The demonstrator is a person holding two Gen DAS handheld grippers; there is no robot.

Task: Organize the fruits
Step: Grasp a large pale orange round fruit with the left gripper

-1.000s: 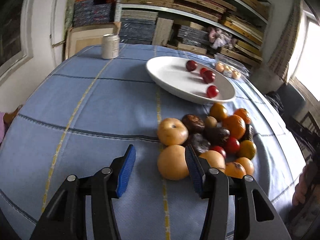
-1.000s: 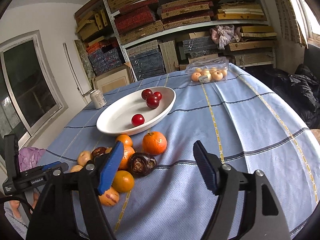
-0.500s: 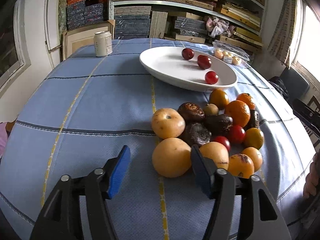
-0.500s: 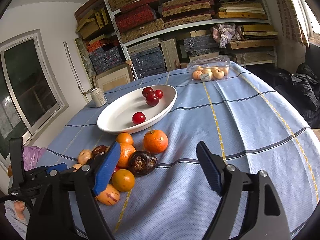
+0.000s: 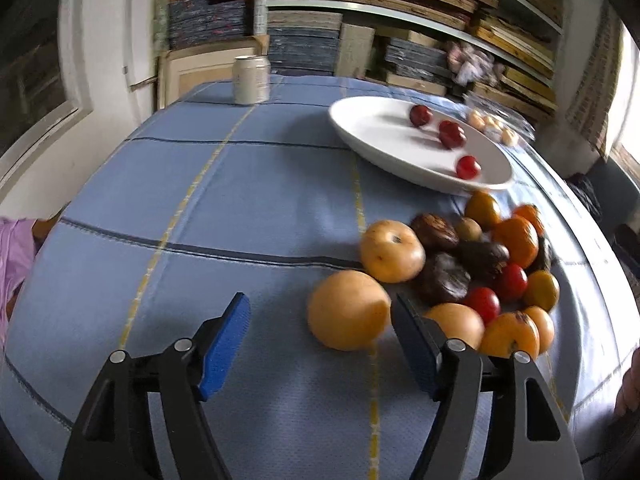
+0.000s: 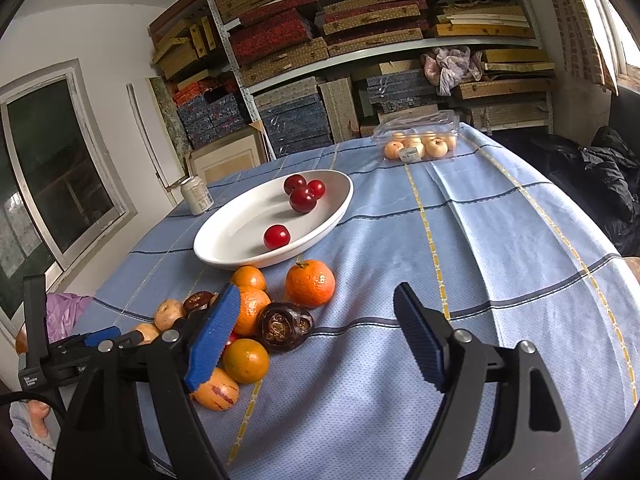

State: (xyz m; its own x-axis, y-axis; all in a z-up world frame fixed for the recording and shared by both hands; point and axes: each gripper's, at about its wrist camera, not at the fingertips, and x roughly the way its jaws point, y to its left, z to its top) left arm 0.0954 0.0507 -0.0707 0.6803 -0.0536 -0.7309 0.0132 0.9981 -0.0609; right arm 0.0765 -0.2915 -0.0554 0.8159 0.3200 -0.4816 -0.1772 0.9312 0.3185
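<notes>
On the far white dish [image 6: 224, 240] lay four red fruits; the near pile [image 5: 460, 276] waited, both tongs open and empty.

Right tongs [image 6: 316, 340] open over blue checked counter [image 6: 500, 232], nothing between pads. Mixed fruit pile [image 6: 256, 320] beside left pad. White dish [image 6: 240, 248] beyond, holding four red fruits [image 6: 303, 199]. Can [image 6: 196, 195] behind dish.

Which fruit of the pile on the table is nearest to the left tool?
The large pale orange fruit at the pile's near left edge. It alone lies just ahead of the open left tool.
</notes>
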